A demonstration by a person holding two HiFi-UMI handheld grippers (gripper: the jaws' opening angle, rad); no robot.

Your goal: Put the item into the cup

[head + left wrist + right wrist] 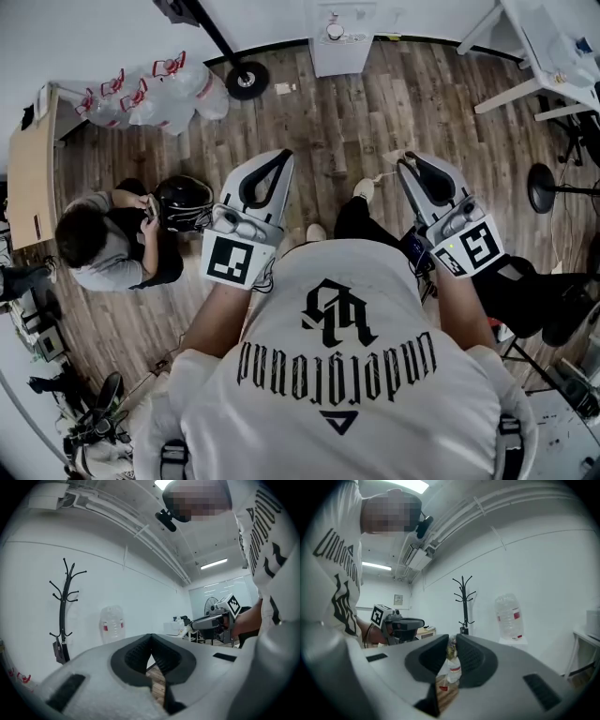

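Observation:
I hold both grippers level at chest height over a wooden floor. My left gripper (pixel 274 157) (pixel 151 637) is shut, its tips meeting with nothing between them. The narrow jaws of my right gripper (pixel 406 161) (pixel 451 640) pinch a small mottled brown-green item (pixel 450 648) just behind the tips. What the item is I cannot tell. No cup shows in any view. Each gripper appears in the other's view, the right gripper (pixel 219 620) held by a hand.
A person (pixel 103 248) sits on the floor at the left beside a black helmet-like object (pixel 184 202). Several water jugs (pixel 159 94), a coat rack base (pixel 247 80) and a white water dispenser (pixel 339 42) stand by the far wall. White desk legs (pixel 534 89) stand at the right.

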